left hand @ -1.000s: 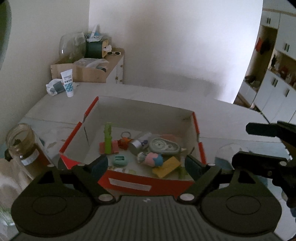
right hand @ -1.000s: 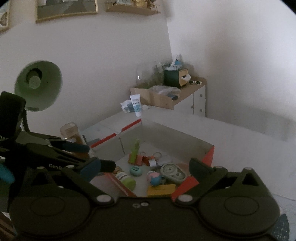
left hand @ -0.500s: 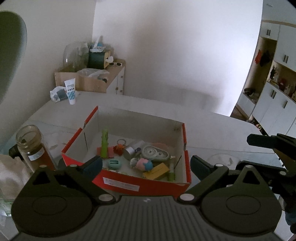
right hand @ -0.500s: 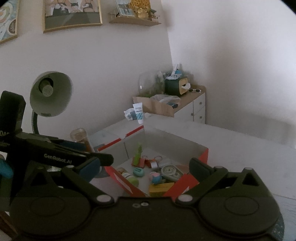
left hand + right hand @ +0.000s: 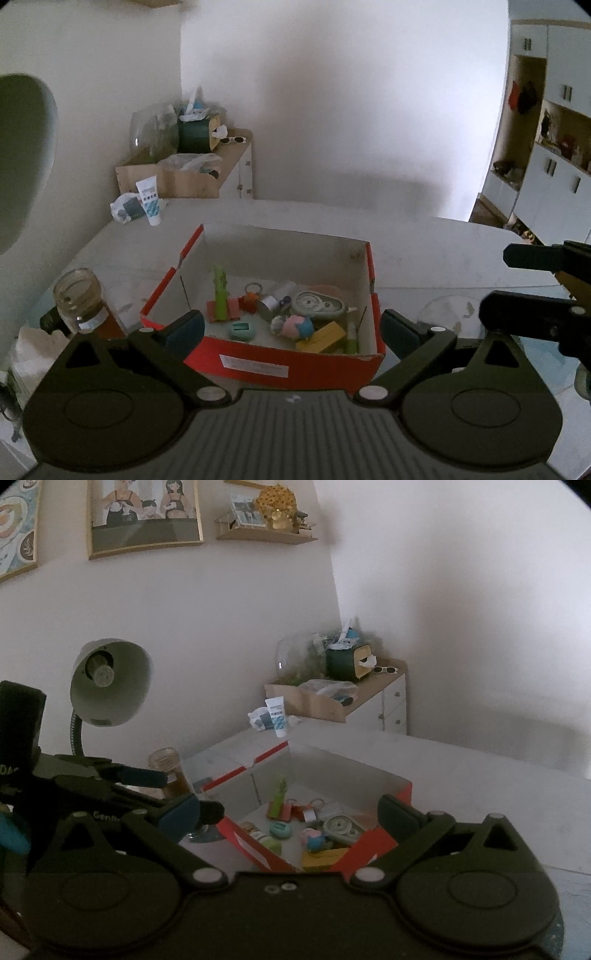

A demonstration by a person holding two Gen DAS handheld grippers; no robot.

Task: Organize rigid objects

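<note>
Both the left gripper [image 5: 291, 326] and right gripper [image 5: 290, 810] gape released above a white table [image 5: 424, 254] by white walls.

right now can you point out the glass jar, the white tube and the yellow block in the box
glass jar [image 5: 77, 295], left wrist view, on its clear upper wall
white tube [image 5: 149, 202], left wrist view, on its printed front
yellow block [image 5: 320, 336], left wrist view, on its top face

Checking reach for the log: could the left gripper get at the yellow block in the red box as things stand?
Probably yes. The left gripper is open and empty, the red box has no lid, and the yellow block lies uncovered near the front wall, which it must clear.
</note>
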